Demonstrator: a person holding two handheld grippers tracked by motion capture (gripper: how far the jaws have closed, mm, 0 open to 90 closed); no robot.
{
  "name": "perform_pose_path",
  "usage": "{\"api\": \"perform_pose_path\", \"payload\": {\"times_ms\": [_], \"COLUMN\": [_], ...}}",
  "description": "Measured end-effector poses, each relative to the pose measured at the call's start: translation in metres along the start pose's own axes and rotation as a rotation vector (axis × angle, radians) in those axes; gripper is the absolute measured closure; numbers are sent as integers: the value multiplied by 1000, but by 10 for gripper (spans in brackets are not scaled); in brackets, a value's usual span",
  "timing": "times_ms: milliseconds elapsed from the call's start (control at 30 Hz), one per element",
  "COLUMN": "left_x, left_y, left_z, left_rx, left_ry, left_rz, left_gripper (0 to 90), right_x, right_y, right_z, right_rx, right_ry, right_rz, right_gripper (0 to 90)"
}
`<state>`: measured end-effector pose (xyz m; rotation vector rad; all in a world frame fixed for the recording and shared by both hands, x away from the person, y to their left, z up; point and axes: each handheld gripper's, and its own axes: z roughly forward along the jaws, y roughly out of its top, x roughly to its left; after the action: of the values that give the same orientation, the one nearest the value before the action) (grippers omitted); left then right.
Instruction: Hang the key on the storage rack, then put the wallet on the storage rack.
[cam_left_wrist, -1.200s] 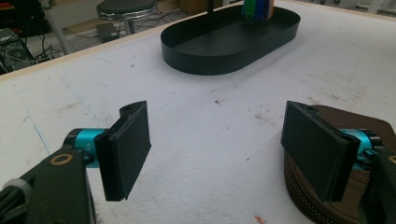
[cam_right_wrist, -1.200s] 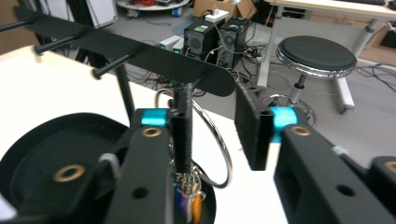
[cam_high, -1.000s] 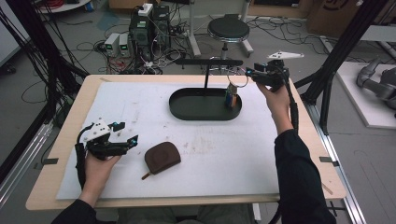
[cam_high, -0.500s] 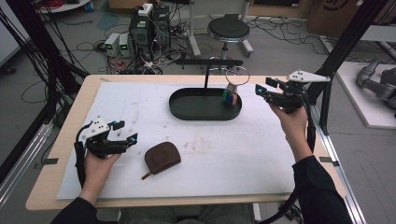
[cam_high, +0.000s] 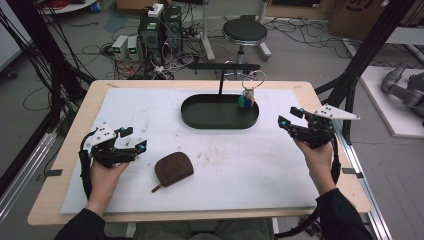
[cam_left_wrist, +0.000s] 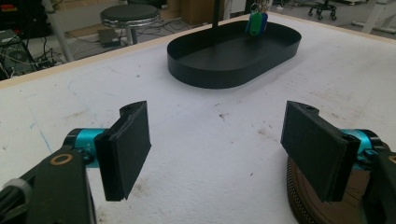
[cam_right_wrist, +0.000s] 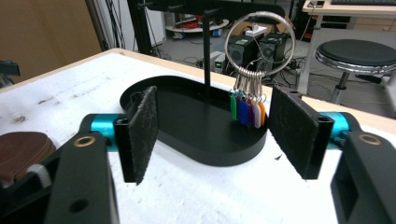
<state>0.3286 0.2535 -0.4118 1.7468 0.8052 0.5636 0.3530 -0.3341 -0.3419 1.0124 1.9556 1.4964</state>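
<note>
Pouch (cam_high: 173, 168) beside left claw (cam_high: 133, 139); stool (cam_high: 245, 31) beyond table (cam_high: 200, 216).

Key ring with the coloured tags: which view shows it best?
The right gripper view: the key ring and its separate coloured tags are close and sharp. The left gripper view catches just the tags; in the high view it is small.

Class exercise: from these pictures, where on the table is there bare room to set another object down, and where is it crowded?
Bare mat lies between the black tray and the brown pouch, and across the stretch from the pouch to the right gripper. It is crowded at the tray's right end, where the key ring hangs, and beside the left gripper near the pouch.
</note>
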Motion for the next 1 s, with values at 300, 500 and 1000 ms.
{"api": "perform_pose_path", "payload": {"times_ms": [300,500,1000], "left_x": [-3,-5,-24], "left_y": [3,3,0], "left_z": [0,1,1], "left_rx": [-11,-6,17], "left_ry": [-3,-10,-16], "left_rz": [-7,-2,-44], "left_gripper": [240,240,272], "right_x": [6,6,5], "right_y": [-37,-46,-54], "right_z": [-3,-3,2], "right_rx": [-12,22,58], "right_ry": [-31,-46,-90], "right_rz": [31,25,-9], "right_gripper": [303,302,304]}}
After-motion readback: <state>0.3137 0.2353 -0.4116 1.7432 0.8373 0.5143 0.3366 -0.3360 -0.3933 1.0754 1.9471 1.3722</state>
